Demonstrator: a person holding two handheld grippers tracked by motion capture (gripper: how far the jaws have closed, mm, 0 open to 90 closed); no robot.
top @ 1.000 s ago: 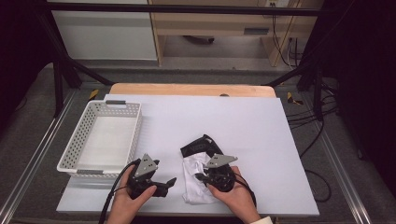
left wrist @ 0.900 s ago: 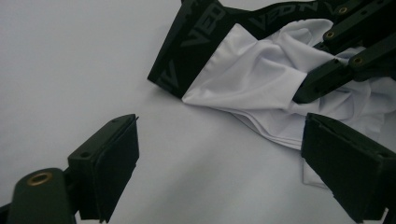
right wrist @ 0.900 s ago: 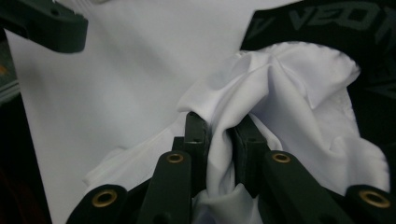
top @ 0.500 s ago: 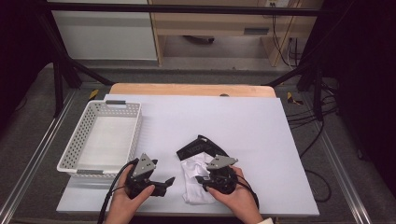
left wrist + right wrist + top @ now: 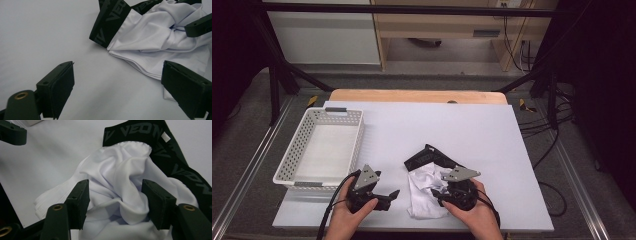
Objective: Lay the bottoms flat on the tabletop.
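I see white underwear [image 5: 427, 192] crumpled on the white table [image 5: 472, 130], near edge. Right gripper [image 5: 438, 192] jaws just opening, cloth between; left gripper [image 5: 393, 194] spread. Basket [image 5: 302, 145] left, dark floor around.

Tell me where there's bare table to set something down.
Bare: the white table beyond the black-banded white garment, to its right, and inside the white plastic basket. Crowded: the near edge, with left gripper, garment and right gripper.

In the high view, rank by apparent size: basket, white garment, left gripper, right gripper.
1. basket
2. white garment
3. left gripper and right gripper: look about alike, not ranked.
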